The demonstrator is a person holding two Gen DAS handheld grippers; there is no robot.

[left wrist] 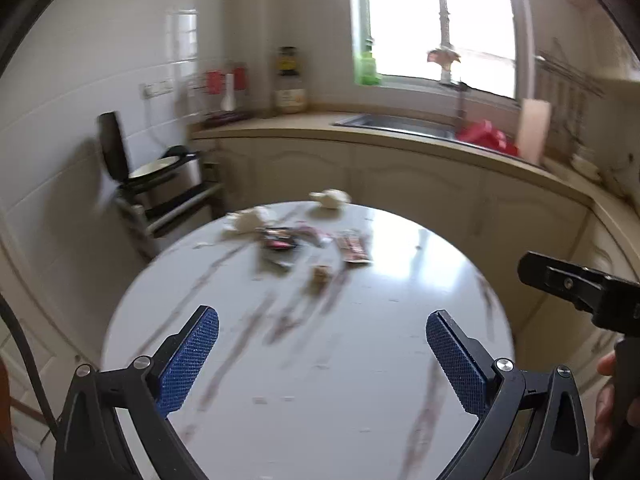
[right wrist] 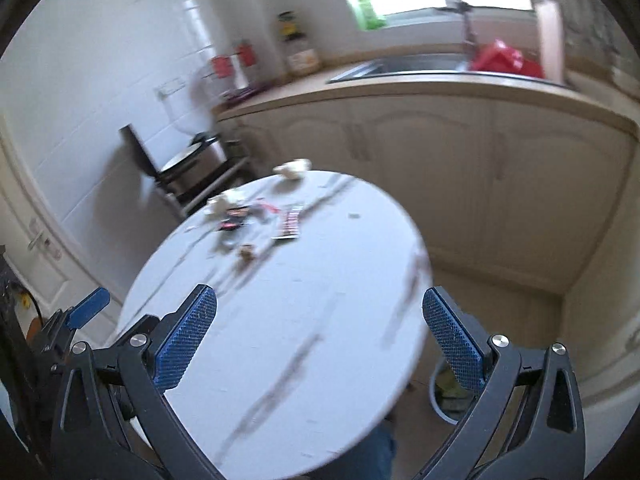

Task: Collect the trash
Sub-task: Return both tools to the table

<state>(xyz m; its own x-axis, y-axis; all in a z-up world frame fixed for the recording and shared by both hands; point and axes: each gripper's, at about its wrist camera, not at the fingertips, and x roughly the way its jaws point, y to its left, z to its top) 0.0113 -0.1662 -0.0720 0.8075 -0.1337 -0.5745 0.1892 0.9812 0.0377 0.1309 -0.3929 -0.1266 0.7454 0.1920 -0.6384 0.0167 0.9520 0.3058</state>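
Currently both grippers hang above the near half of the round white counter, holding nothing. Left gripper: blue fingers wide apart, lower centre of its frame. Right gripper: fingers likewise wide apart, lower centre of its own frame; it also shows at the right edge of the left view, and one blue pad of the left gripper shows at the lower left of the right view.

Trash sits clustered on the far half of the counter, above centre in both frames, well apart from both pairs of fingers:
- crumpled tissue, left of the cluster
- second tissue at the far rim
- dark wrapper just beside the first tissue
- striped reddish wrapper to its right
- small brown scrap, nearest the fingers

Both views are motion-blurred; wrapper print unreadable.

Bin with its lid up stands at left of frame, beyond the counter's rim. Sink with a red bag beside it lies upper right, under the window.
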